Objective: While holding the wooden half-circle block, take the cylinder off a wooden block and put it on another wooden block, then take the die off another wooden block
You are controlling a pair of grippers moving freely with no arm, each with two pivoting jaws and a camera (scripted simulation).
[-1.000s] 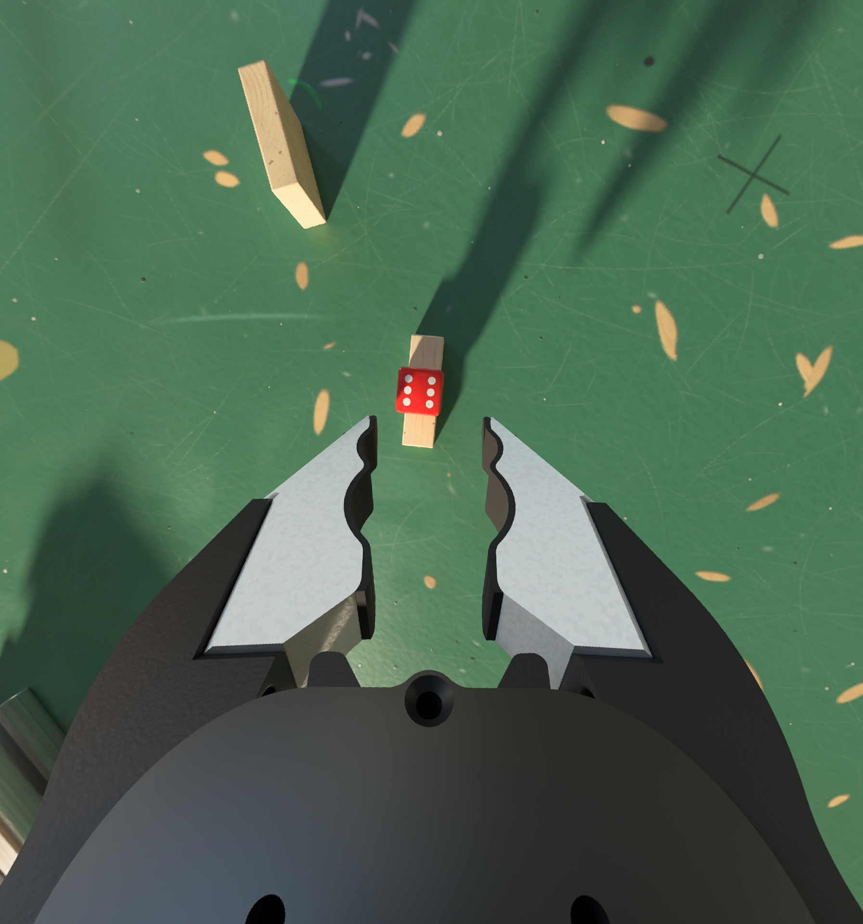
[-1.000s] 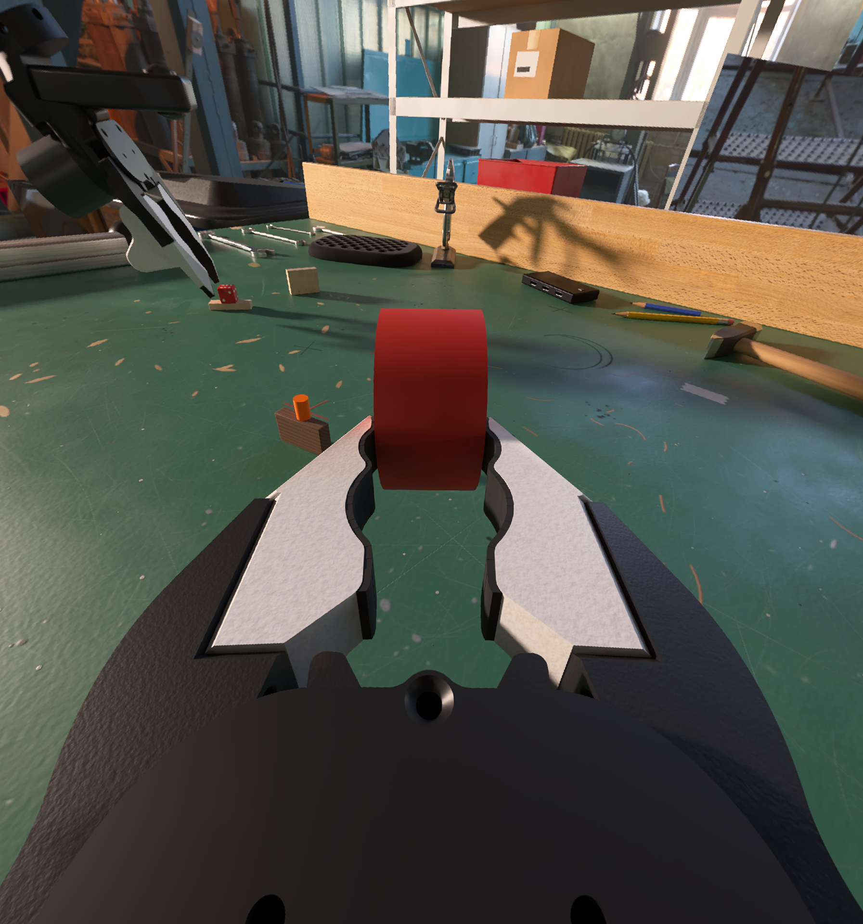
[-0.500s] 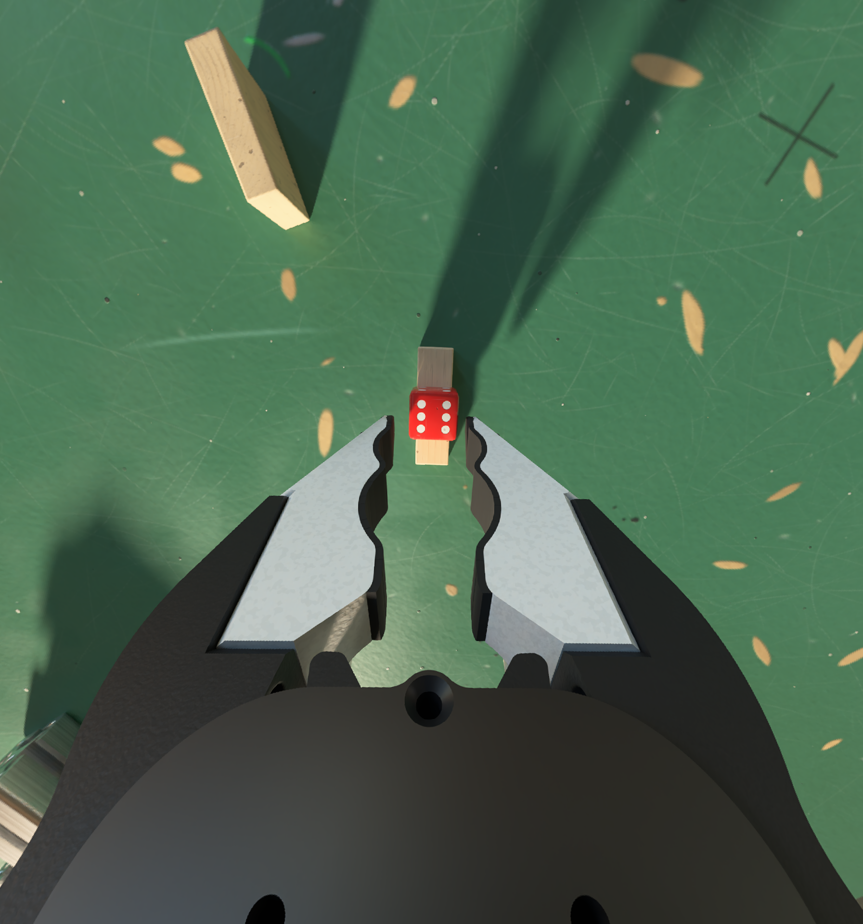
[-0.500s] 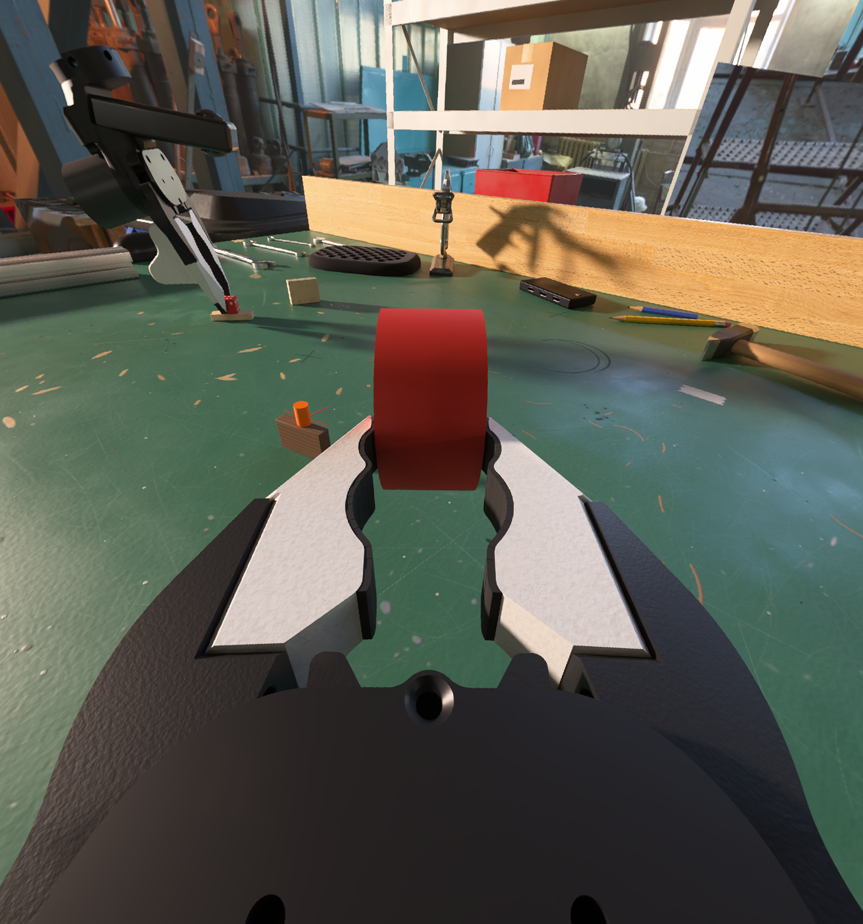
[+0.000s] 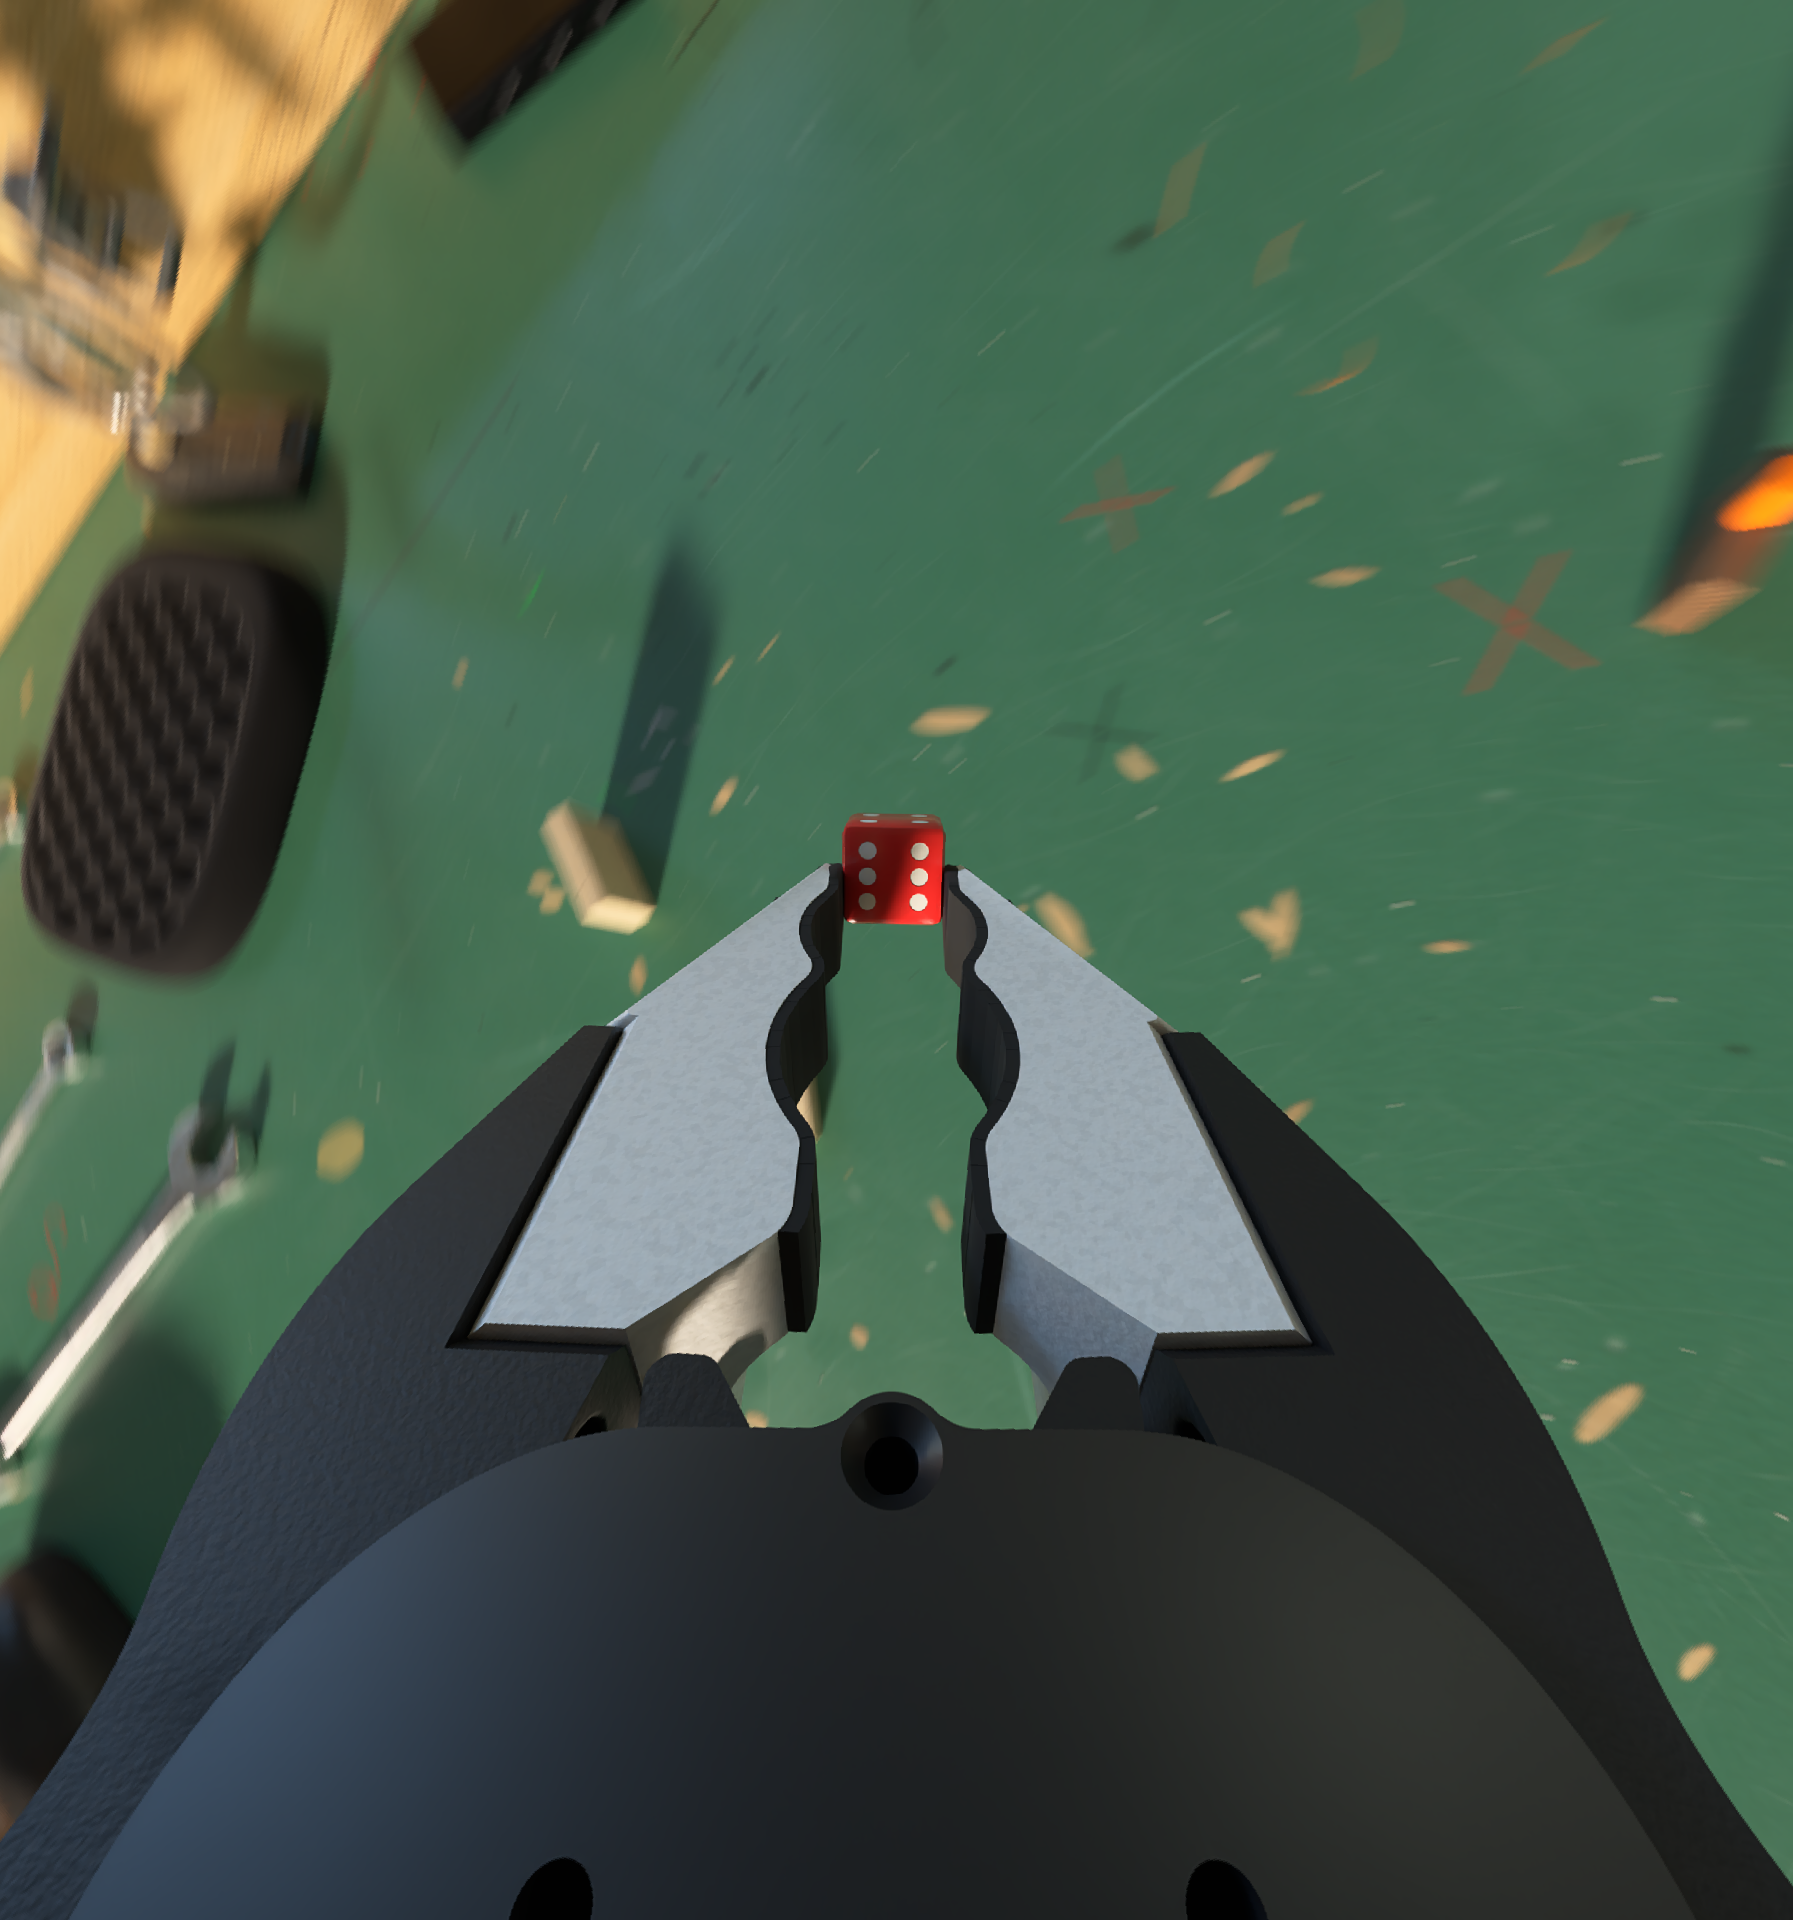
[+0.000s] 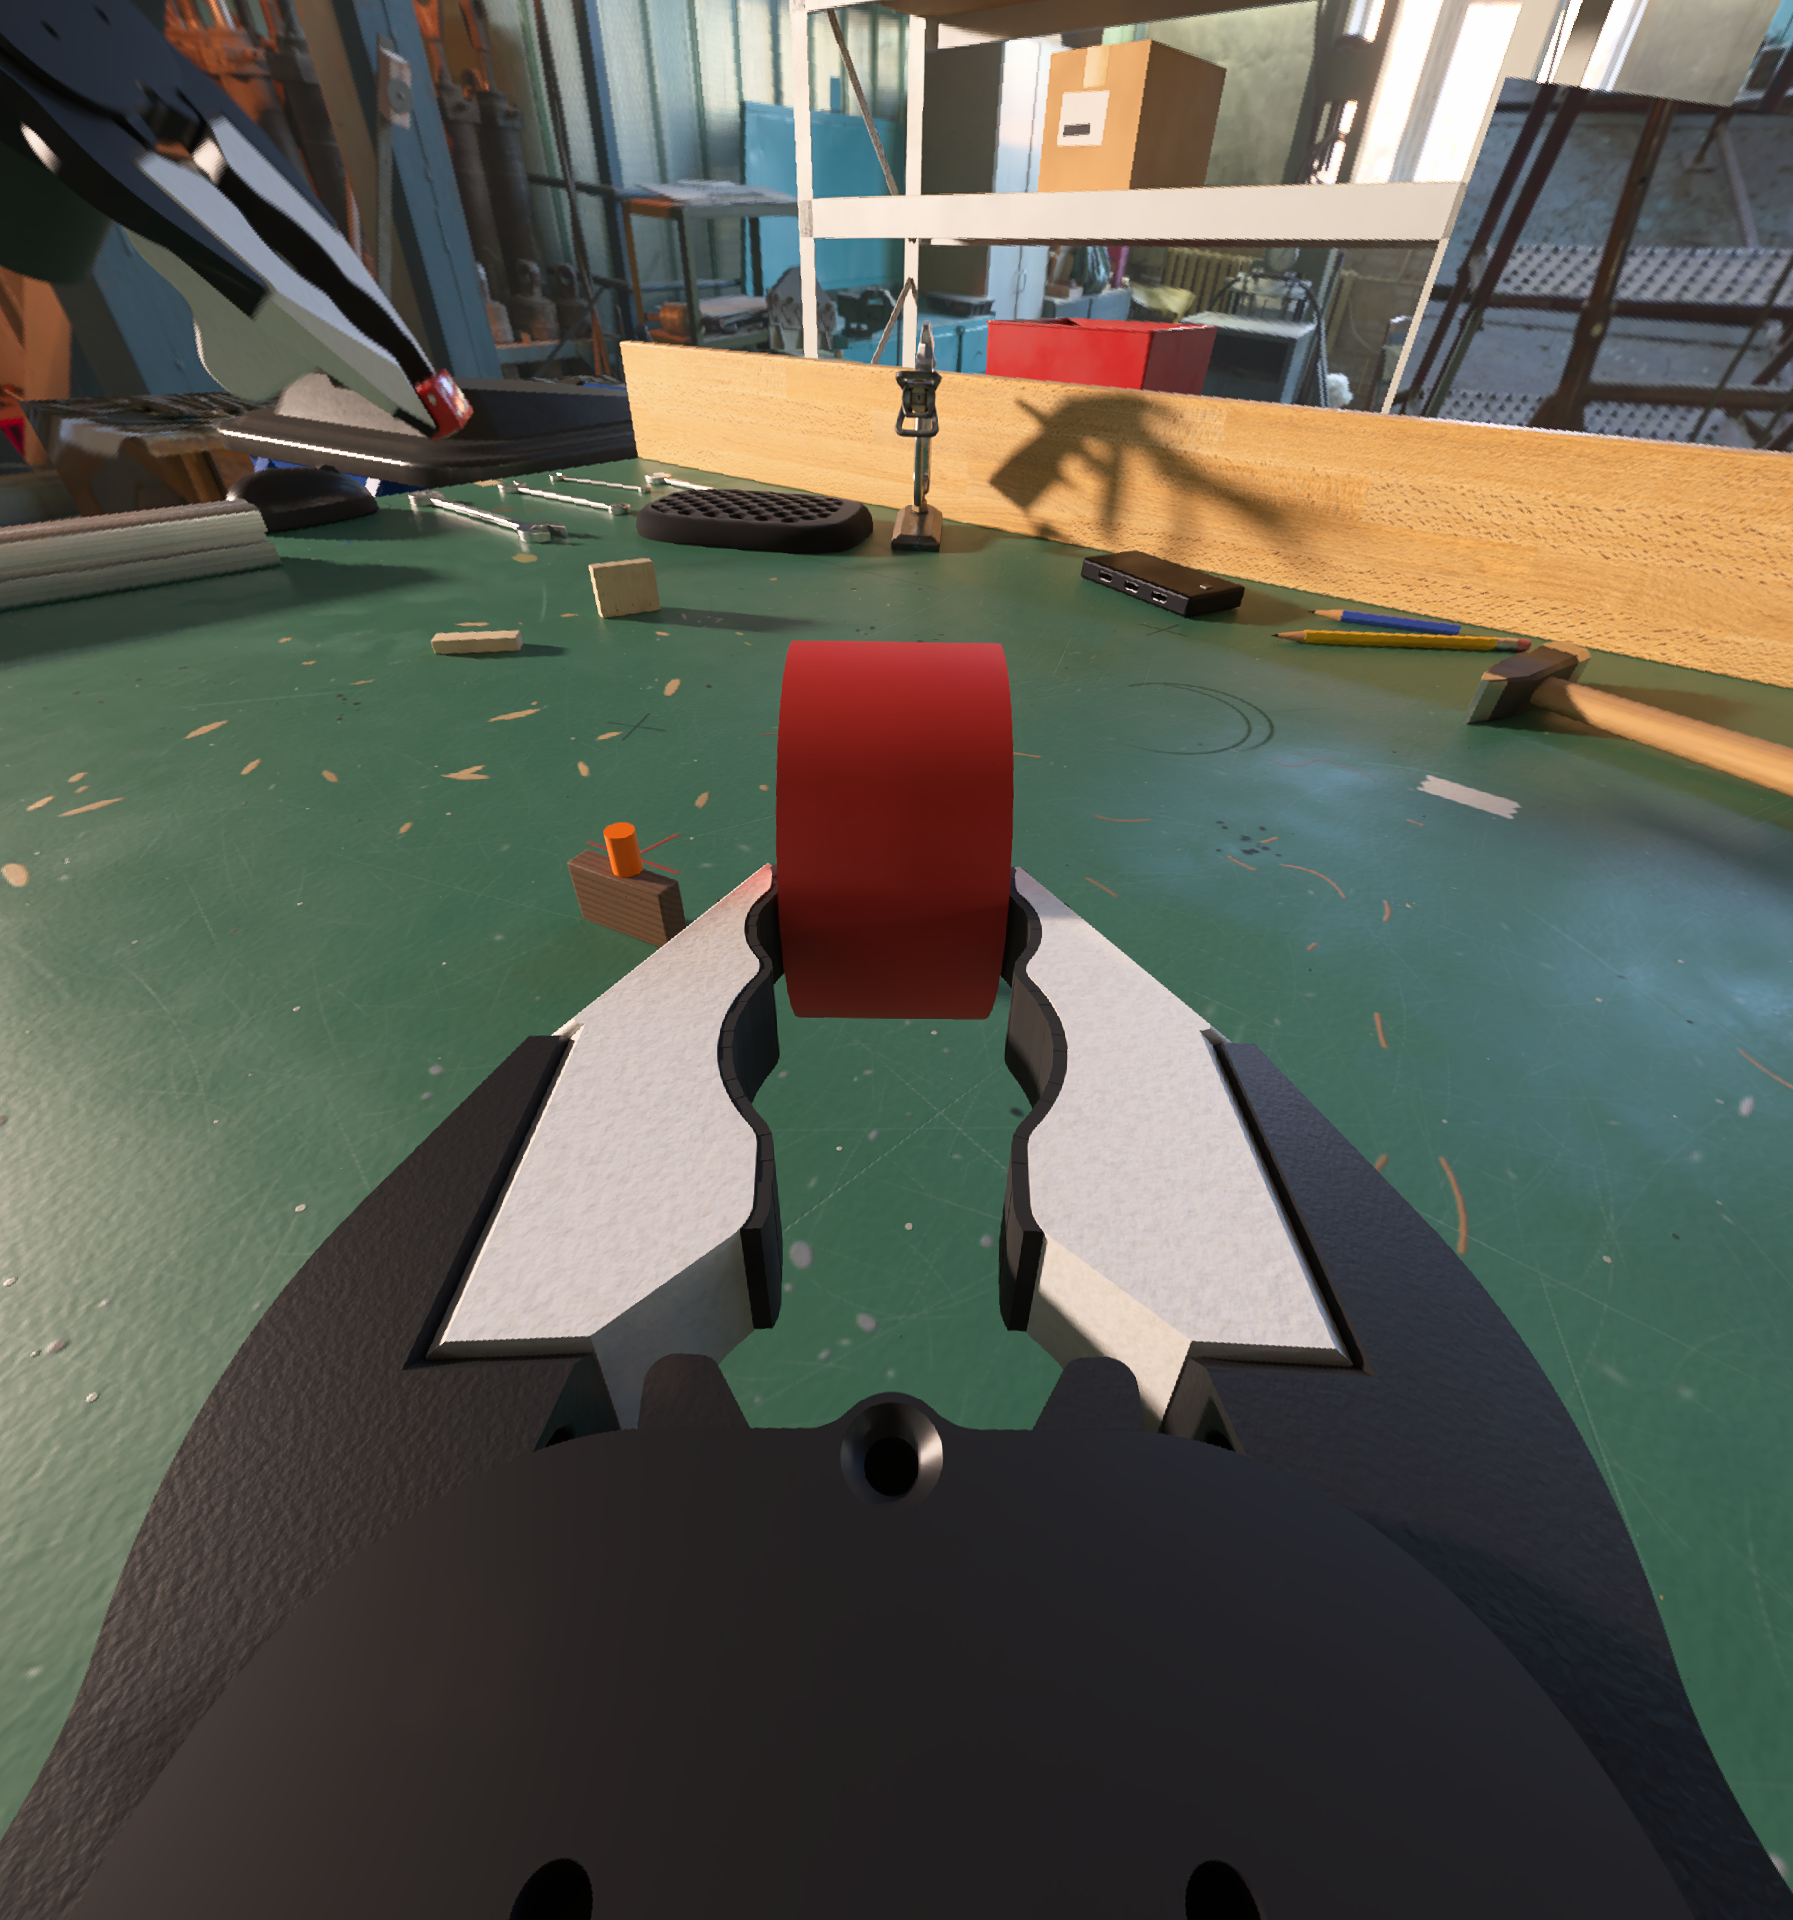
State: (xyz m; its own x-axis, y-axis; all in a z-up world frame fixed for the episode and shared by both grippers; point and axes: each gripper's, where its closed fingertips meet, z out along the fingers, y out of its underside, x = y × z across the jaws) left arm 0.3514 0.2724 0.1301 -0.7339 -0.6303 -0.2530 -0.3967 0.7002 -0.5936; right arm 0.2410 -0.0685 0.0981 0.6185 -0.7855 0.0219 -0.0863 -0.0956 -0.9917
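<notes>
My left gripper (image 5: pixel 892 883) is shut on the red die (image 5: pixel 893 869) and holds it well above the green table. It shows in the right wrist view (image 6: pixel 433 407) at the upper left with the die (image 6: pixel 445 400) at its tips. My right gripper (image 6: pixel 892 914) is shut on the red half-circle block (image 6: pixel 894 821) just above the table. The orange cylinder (image 6: pixel 621 849) stands on a dark wooden block (image 6: pixel 627 899) left of my right gripper; it also shows blurred in the left wrist view (image 5: pixel 1770 494). The flat pale block (image 6: pixel 476 642) lies bare. A pale upright block (image 6: pixel 624 587) stands beyond it.
A long wooden plank (image 6: pixel 1287 499) borders the far side. A black grid pad (image 6: pixel 757 520), wrenches (image 6: pixel 487 514), a clamp (image 6: pixel 918 457), a black hub (image 6: pixel 1162 584), pencils (image 6: pixel 1391 632) and a hammer (image 6: pixel 1640 717) lie near it. A metal rail (image 6: pixel 92 556) lies at the left.
My left gripper closed on the die, lifted it off the flat pale block and swung up and sideways; its view is now blurred. My right gripper kept still with the half-circle block.
</notes>
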